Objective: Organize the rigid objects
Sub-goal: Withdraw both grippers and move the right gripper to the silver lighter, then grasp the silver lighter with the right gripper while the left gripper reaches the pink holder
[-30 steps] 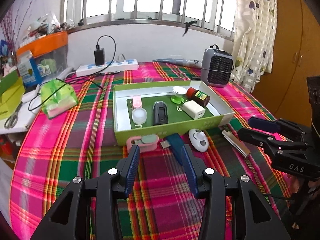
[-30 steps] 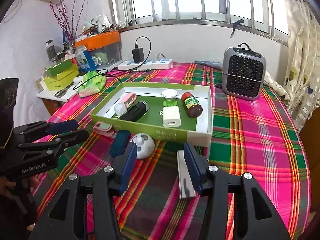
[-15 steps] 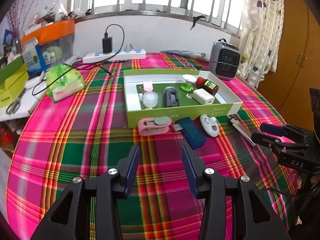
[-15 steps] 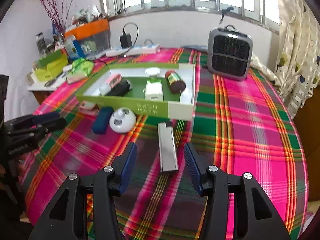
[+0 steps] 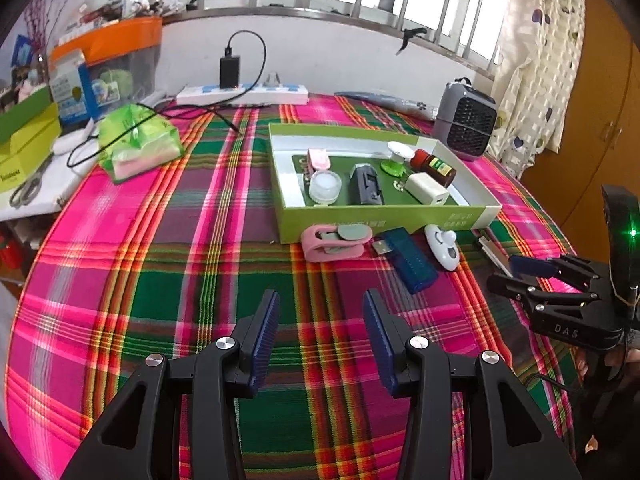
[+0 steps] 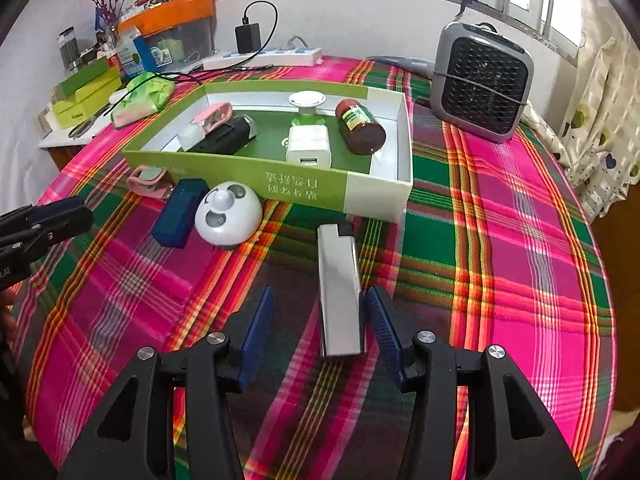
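A green box [image 5: 384, 222] [image 6: 304, 190] on the plaid tablecloth holds a white charger [image 6: 309, 145], a brown bottle [image 6: 360, 126], a black device [image 6: 226, 137] and other small items. In front of it lie a pink clip [image 5: 334, 241], a blue USB stick [image 5: 408, 260] [image 6: 180, 211], a white round gadget [image 5: 442, 246] [image 6: 229, 218] and a silver lighter [image 6: 340, 300]. My left gripper [image 5: 320, 336] is open and empty, short of the pink clip. My right gripper [image 6: 318, 328] is open, with the lighter lying between its fingers, close to the right one.
A grey heater [image 6: 482, 82] stands behind the box on the right. A power strip [image 5: 242, 94] with a black plug and cable lies at the back. A green bag [image 5: 136, 146], green boxes [image 5: 24, 148] and scissors lie at the left. The table edge curves at the right.
Both grippers have pulled back from the box over the last second. The right gripper has since moved forward, so the silver lighter now lies between its fingers.
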A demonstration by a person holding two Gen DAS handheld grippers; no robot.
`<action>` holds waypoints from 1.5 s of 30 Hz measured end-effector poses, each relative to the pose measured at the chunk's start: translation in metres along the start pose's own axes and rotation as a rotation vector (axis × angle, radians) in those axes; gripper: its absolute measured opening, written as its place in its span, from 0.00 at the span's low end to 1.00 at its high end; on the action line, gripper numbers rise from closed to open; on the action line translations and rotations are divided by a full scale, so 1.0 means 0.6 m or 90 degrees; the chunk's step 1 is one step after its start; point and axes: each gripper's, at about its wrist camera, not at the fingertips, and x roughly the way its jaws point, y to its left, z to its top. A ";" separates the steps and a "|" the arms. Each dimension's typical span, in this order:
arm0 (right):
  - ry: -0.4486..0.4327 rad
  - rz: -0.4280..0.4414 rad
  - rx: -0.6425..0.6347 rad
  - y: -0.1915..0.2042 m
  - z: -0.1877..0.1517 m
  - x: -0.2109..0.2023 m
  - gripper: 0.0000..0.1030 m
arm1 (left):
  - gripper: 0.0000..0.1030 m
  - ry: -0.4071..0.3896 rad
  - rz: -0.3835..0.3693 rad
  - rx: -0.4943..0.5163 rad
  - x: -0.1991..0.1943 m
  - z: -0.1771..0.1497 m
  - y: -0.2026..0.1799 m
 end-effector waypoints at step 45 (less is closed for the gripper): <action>0.000 -0.005 0.005 -0.003 0.005 -0.004 0.24 | 0.41 0.055 -0.016 0.081 0.088 0.062 -0.015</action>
